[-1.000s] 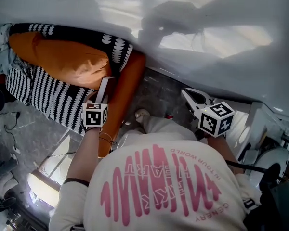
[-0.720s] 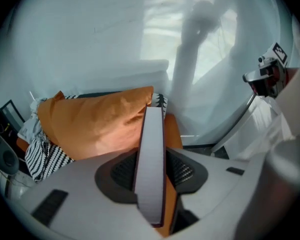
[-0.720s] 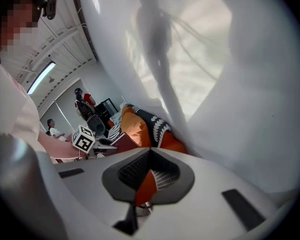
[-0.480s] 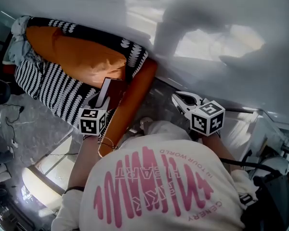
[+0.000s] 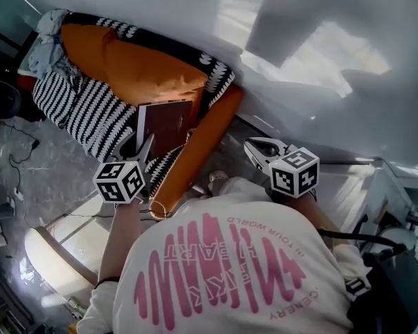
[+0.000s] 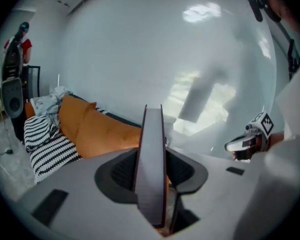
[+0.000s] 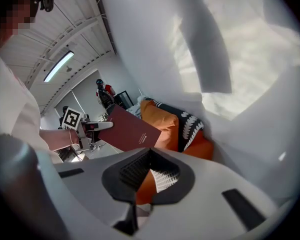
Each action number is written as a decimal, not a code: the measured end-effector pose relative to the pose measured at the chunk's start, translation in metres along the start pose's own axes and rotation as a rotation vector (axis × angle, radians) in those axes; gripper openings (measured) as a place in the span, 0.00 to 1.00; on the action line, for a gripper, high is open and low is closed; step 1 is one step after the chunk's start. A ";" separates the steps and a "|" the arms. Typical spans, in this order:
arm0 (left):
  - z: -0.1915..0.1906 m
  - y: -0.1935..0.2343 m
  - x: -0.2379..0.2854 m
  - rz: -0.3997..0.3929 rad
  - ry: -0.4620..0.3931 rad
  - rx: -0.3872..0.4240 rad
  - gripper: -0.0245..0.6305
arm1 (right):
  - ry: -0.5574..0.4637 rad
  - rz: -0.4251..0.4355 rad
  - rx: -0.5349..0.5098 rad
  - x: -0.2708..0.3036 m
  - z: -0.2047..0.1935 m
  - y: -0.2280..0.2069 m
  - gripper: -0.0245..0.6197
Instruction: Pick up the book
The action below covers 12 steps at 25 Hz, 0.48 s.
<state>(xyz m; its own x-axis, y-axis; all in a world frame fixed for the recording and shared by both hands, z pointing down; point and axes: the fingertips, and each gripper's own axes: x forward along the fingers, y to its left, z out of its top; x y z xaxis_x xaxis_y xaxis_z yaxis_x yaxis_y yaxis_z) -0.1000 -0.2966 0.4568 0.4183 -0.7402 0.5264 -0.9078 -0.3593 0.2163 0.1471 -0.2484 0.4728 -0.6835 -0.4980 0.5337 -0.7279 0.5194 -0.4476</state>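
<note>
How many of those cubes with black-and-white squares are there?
2. One cube sits on the left gripper, which holds the book; the other on the right gripper. None seems hidden.

The orange sofa [image 5: 195, 152] stands by the white wall on a grey stone floor [image 5: 35, 179]. A big orange cushion [image 5: 136, 68] lies on it. Beside the cushion is a black-and-white striped blanket [image 5: 83, 110]. A black pillow with white leaf marks [image 5: 219, 75] sits at the near end, and a grey cloth [image 5: 49, 37] at the far end.
</note>
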 end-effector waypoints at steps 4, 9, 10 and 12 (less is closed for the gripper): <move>0.011 0.006 -0.040 -0.011 -0.123 -0.110 0.28 | 0.015 0.015 -0.033 0.000 -0.007 0.026 0.05; 0.021 0.010 -0.092 -0.087 -0.290 -0.296 0.28 | 0.000 0.013 -0.068 -0.002 -0.008 0.053 0.05; 0.022 0.011 -0.102 -0.106 -0.317 -0.322 0.28 | -0.012 0.012 -0.075 -0.002 -0.005 0.058 0.05; 0.023 0.011 -0.119 -0.147 -0.361 -0.372 0.28 | -0.037 0.009 -0.089 -0.002 0.003 0.066 0.05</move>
<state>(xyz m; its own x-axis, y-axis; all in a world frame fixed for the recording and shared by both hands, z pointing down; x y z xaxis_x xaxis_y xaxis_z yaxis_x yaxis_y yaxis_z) -0.1596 -0.2254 0.3776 0.4653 -0.8694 0.1663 -0.7605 -0.2965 0.5778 0.1004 -0.2153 0.4401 -0.6930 -0.5176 0.5018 -0.7149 0.5829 -0.3862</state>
